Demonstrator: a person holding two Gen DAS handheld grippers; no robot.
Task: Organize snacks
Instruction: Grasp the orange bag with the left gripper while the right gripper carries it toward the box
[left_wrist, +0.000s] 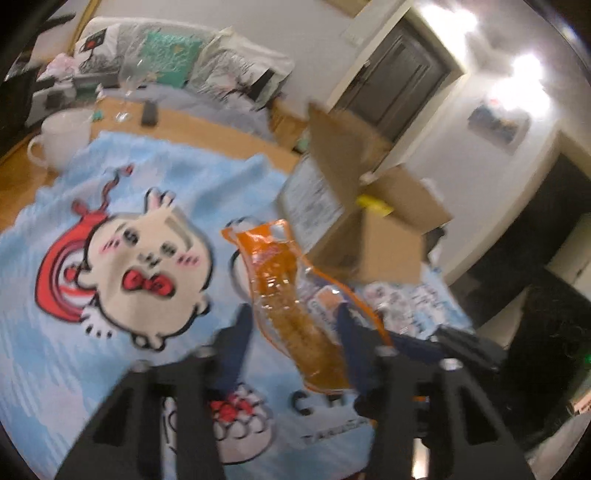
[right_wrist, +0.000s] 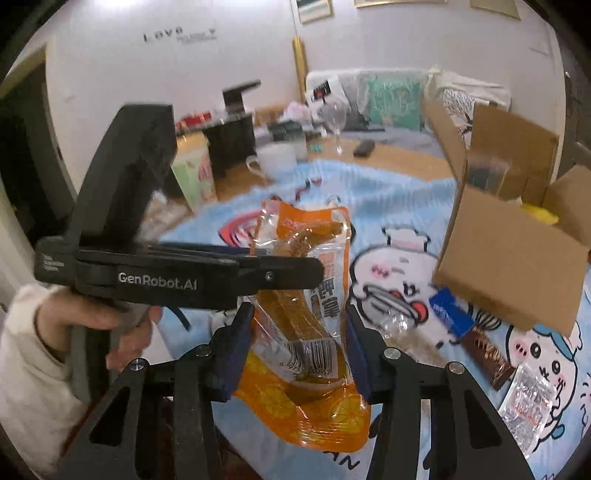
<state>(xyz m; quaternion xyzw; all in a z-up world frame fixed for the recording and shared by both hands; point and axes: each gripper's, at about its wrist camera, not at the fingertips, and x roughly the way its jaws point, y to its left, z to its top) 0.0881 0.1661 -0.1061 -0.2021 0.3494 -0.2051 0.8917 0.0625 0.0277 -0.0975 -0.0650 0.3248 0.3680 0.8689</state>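
An orange and clear snack pouch (right_wrist: 306, 325) hangs in the air above the blue cartoon blanket (right_wrist: 388, 206). My right gripper (right_wrist: 299, 343) has its jaws around the pouch's lower half, pads touching its sides. My left gripper (left_wrist: 291, 325) reaches in from the left and is seen side-on in the right wrist view (right_wrist: 280, 273), closed over the pouch's middle. In the left wrist view the pouch (left_wrist: 291, 295) stands between its fingers. An open cardboard box (right_wrist: 513, 236) stands at the right, with something yellow inside; it also shows in the left wrist view (left_wrist: 365, 221).
Loose snacks lie on the blanket by the box: a blue and brown bar (right_wrist: 469, 332), a clear wrapper (right_wrist: 399, 325), a silver packet (right_wrist: 528, 402). A white mug (left_wrist: 62, 136), a wine glass (right_wrist: 338, 118) and a remote (right_wrist: 364, 147) sit on the wooden table behind.
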